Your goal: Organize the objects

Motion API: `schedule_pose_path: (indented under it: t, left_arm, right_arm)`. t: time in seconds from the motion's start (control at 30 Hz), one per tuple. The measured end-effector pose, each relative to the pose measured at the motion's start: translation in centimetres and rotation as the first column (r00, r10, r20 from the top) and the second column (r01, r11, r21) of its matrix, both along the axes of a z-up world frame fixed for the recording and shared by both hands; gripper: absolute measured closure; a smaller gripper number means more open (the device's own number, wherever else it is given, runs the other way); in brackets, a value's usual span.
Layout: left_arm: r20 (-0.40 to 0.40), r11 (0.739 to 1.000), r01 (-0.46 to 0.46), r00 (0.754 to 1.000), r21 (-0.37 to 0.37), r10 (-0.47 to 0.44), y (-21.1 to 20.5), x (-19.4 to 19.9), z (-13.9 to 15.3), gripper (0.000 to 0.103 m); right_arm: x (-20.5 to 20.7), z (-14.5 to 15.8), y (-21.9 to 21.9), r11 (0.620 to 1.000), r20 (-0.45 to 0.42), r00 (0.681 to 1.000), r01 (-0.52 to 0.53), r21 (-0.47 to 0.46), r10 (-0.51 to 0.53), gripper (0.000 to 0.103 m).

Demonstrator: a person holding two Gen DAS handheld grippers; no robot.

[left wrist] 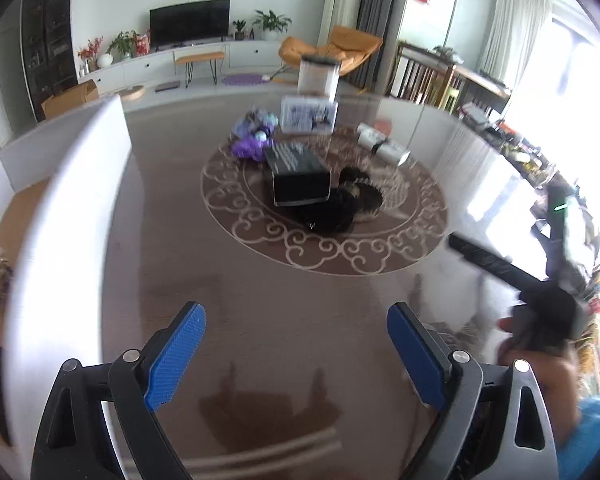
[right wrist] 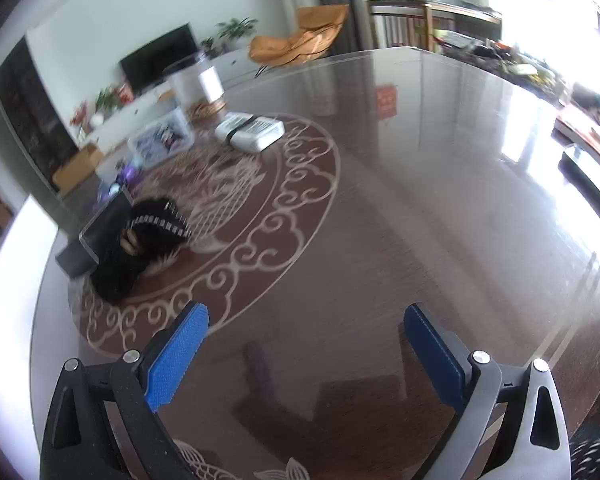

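Both grippers stand wide apart and hold nothing: left gripper (left wrist: 296, 354), right gripper (right wrist: 306, 356). Ahead of them on the glossy brown round desk (left wrist: 260, 300) lies a black rectangular box (left wrist: 298, 176).

Counter (right wrist: 400, 200): glossy, glass-smooth, reflective; black box (left wrist: 300, 176): matt top, shiny front; dark garment (right wrist: 136, 248): soft cloth; gripper pads (right wrist: 176, 360): blue, fine-textured rubbery; white packet (right wrist: 252, 130): smooth wrap.

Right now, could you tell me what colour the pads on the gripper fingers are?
Blue, on both grippers; the left wrist view shows the textured pads best.
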State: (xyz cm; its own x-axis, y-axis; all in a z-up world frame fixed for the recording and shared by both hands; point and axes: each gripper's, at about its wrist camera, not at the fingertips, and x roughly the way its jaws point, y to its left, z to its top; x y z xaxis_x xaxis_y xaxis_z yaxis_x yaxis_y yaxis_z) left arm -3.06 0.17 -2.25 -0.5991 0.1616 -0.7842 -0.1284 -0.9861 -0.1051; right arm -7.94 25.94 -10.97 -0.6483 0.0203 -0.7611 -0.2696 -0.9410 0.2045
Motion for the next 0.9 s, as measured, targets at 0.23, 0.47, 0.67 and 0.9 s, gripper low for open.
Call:
schedule_pose_path:
  t: [0.23,0.47,0.67,0.9]
  left_arm:
    - [0.051,0.999,-0.026,0.998,-0.033,0.027,1.8,-3.9,-5.5,0.01]
    - [0.031,0.994,-0.033,0.999,-0.105,0.036,1.8,-5.1,-6.6,0.01]
    - [0.03,0.994,0.001,1.0,-0.114,0.002,2.1,-5.2,-6.7,0.0]
    - [0.031,0.994,0.006,1.0,-0.11,-0.003,2.1,-5.5,-6.8,0.0]
  right_arm:
    - [-0.5,-0.3,0.1,1.0,0.03,0.999,-0.026,0.017,0.025,0.003]
    - [-1.0,-1.5,-0.9,0.994,0.077,0.997,-0.04,0.101,0.032,0.003]
    - [-1.3,-1.9,-2.0,0.984,0.108,0.993,-0.073,0.161,0.056,0.002]
    - [-1.4,-2.0,-2.4,0.979,0.128,0.99,-0.084,0.186,0.061,0.0]
